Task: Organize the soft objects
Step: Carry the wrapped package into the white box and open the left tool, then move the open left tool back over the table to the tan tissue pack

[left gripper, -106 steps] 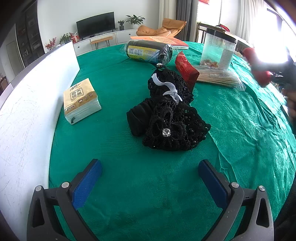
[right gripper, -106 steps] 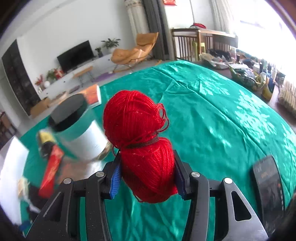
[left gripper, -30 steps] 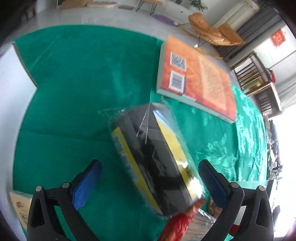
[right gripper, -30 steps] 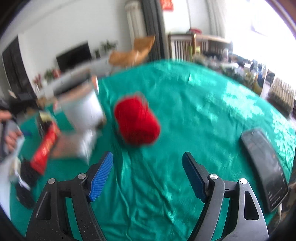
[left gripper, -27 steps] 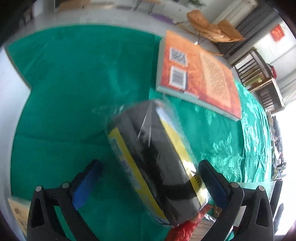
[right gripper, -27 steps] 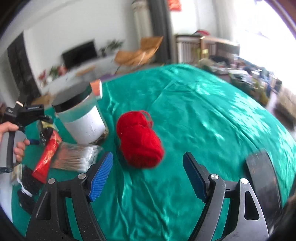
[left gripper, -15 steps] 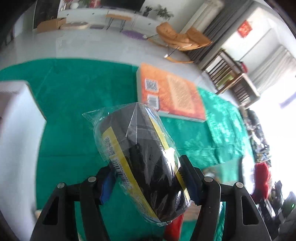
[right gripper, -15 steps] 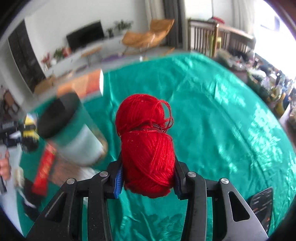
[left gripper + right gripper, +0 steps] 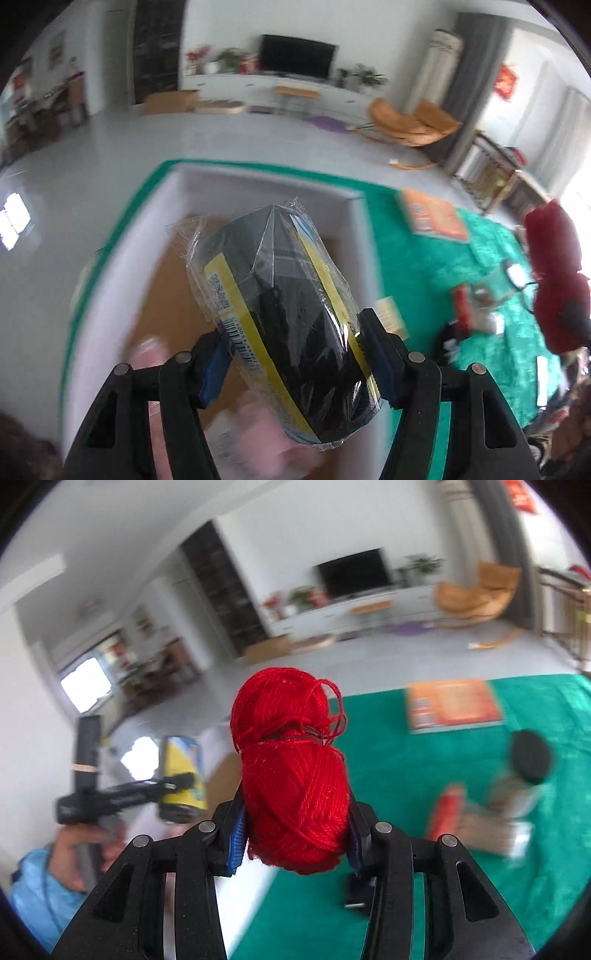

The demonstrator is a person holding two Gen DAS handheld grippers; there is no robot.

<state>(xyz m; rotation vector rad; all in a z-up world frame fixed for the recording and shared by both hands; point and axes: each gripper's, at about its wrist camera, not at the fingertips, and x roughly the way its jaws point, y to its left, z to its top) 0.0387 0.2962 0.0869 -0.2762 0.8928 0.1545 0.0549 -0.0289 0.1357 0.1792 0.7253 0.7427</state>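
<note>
My left tool [image 9: 295, 354] holds the wrapped black pack [image 9: 284, 314] over the white box [image 9: 258, 181]; my right tool [image 9: 295, 834] holds red yarn [image 9: 291, 771] beside the box. Next I drop both inside.

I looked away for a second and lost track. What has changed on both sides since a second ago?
Both tongs have just been closing. The left tongs took hold of the black wrapped pack and carried it over the white box. The right tongs gripped the red yarn and lifted it. The orange book stayed on the green cloth.
</note>
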